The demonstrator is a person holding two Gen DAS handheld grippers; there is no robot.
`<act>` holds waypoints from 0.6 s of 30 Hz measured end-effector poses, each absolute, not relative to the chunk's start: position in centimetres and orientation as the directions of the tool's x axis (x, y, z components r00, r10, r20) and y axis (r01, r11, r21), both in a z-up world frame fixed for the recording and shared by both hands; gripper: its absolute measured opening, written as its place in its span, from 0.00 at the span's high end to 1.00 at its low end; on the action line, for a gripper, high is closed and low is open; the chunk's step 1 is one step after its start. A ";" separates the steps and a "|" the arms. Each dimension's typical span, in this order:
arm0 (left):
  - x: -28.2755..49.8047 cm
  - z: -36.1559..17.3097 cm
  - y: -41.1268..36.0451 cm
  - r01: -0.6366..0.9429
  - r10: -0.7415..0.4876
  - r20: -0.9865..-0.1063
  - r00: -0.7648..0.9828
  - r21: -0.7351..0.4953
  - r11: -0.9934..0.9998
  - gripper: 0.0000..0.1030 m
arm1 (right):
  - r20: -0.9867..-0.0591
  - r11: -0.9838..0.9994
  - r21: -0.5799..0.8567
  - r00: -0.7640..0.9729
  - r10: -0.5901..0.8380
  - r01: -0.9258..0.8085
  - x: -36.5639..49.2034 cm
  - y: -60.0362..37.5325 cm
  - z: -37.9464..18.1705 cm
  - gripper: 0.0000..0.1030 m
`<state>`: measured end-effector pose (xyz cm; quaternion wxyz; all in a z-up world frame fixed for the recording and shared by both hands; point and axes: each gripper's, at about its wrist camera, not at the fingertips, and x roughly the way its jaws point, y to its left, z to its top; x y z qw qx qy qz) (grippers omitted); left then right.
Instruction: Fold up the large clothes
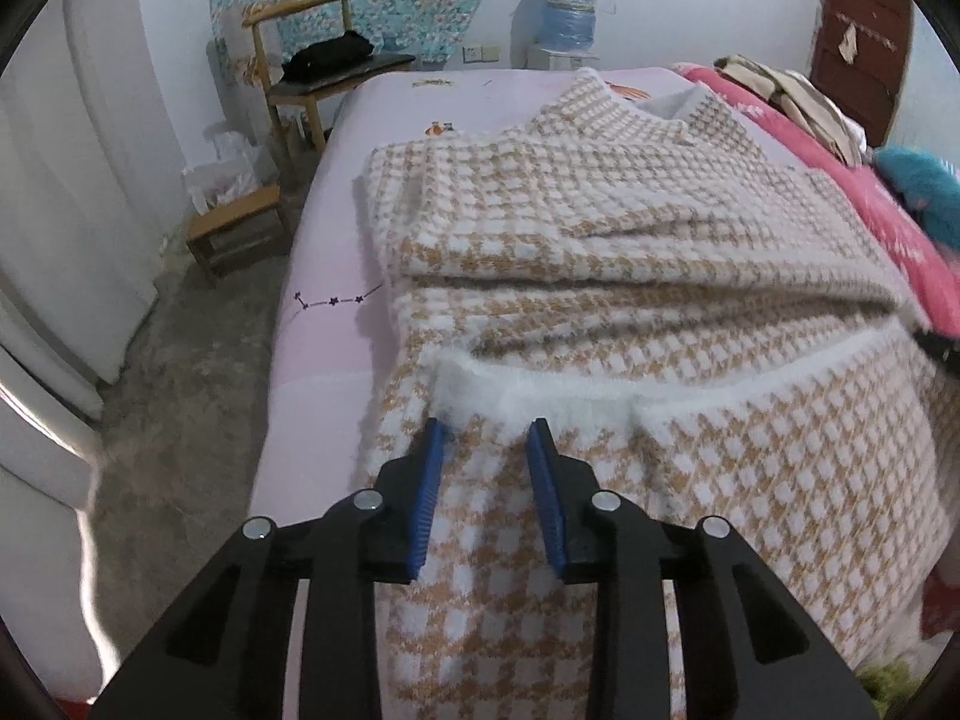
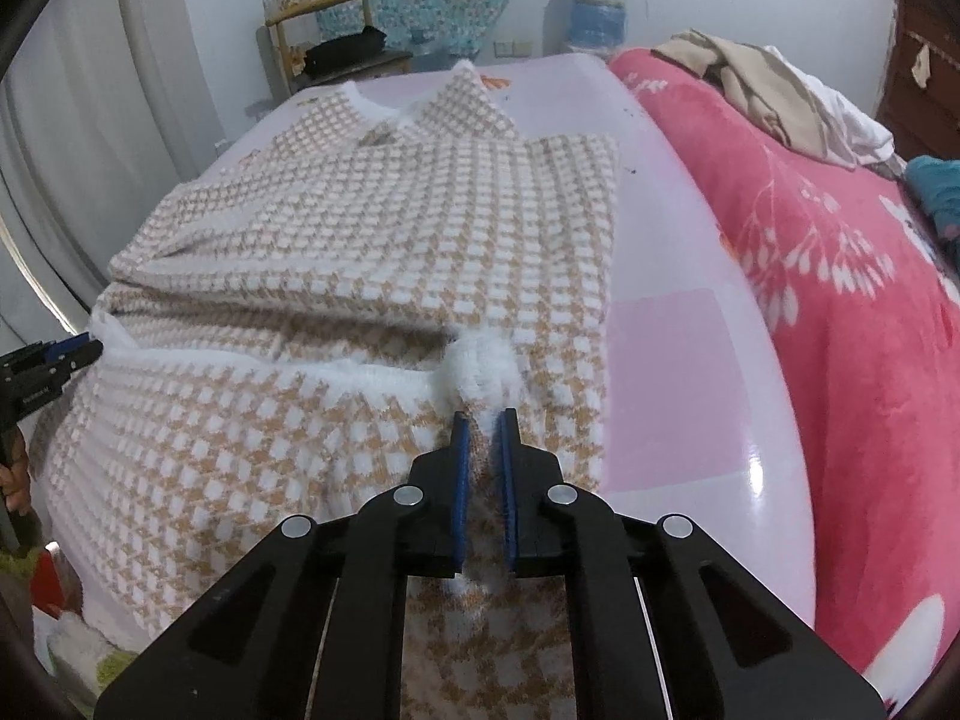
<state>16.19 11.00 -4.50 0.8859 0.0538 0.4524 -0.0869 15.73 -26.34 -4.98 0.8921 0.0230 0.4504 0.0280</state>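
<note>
A tan-and-white checked knit sweater point(image 1: 600, 228) lies spread on the pink bed sheet point(image 1: 336, 276), collar at the far end. Its white fuzzy hem point(image 1: 540, 393) is lifted toward me. My left gripper point(image 1: 487, 438) has its blue pads apart, with sweater fabric lying between and under them near the hem's left corner. In the right wrist view the sweater point(image 2: 390, 228) fills the middle. My right gripper point(image 2: 483, 429) is shut on the bunched hem point(image 2: 480, 366) at its right corner. The left gripper point(image 2: 72, 351) shows at the left edge of that view.
A pink floral blanket point(image 2: 840, 300) with a heap of beige and white clothes point(image 2: 780, 90) lies to the right. A wooden chair point(image 1: 312, 60), a small stool point(image 1: 240, 228) and a water jug point(image 1: 567, 6) stand beyond the bed. Bare concrete floor point(image 1: 192, 390) is at the left.
</note>
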 end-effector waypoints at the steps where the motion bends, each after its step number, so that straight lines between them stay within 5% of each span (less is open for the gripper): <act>1: 16.3 -4.5 11.1 0.196 -0.112 -0.810 0.575 0.004 0.981 0.70 | -0.803 0.997 0.067 0.592 0.072 -0.030 15.8 -26.3 -5.2 0.92; 18: 17.5 -4.6 11.0 0.163 -0.116 -0.797 0.593 -0.023 0.986 0.60 | -0.783 0.997 0.071 0.617 0.082 -0.041 15.3 -26.6 -5.5 0.93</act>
